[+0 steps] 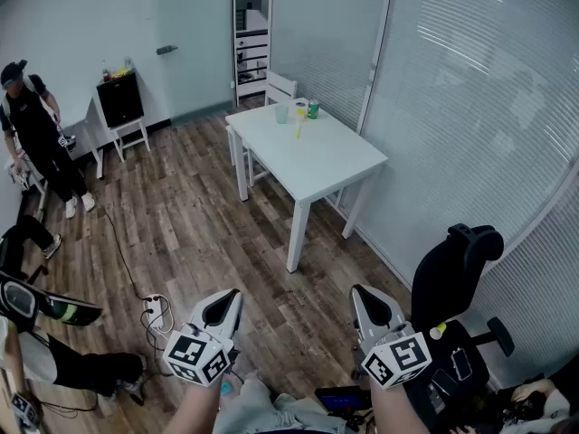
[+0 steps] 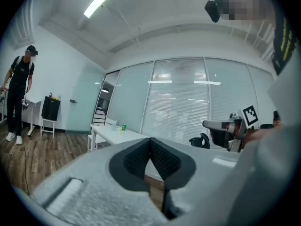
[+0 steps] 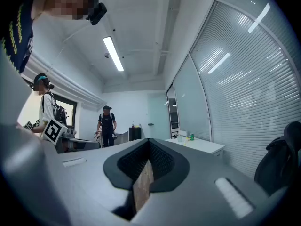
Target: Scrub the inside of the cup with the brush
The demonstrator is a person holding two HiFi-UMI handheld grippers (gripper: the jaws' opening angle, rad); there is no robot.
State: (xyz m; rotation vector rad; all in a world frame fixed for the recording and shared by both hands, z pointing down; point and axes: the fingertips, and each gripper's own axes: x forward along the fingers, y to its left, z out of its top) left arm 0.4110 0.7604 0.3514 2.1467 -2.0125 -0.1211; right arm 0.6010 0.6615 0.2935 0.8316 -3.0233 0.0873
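Far across the room stands a white table point(image 1: 312, 156). On its far end are a translucent cup point(image 1: 281, 113), a yellow brush point(image 1: 299, 121) and a green can point(image 1: 313, 109). Both grippers are held level near my body, well short of the table. My left gripper point(image 1: 233, 295) is shut with nothing in it, its pads meeting in the left gripper view point(image 2: 150, 140). My right gripper point(image 1: 358, 292) is also shut and empty, as its own view shows point(image 3: 149, 141). The table appears small in both gripper views point(image 2: 117, 134) point(image 3: 200, 145).
A black office chair point(image 1: 452, 274) stands close on the right by the blinds. A white chair point(image 1: 279, 87) is behind the table. A person in black point(image 1: 36, 138) stands at the far left near a black cabinet point(image 1: 120, 99). A power strip point(image 1: 156, 313) and cable lie on the wooden floor.
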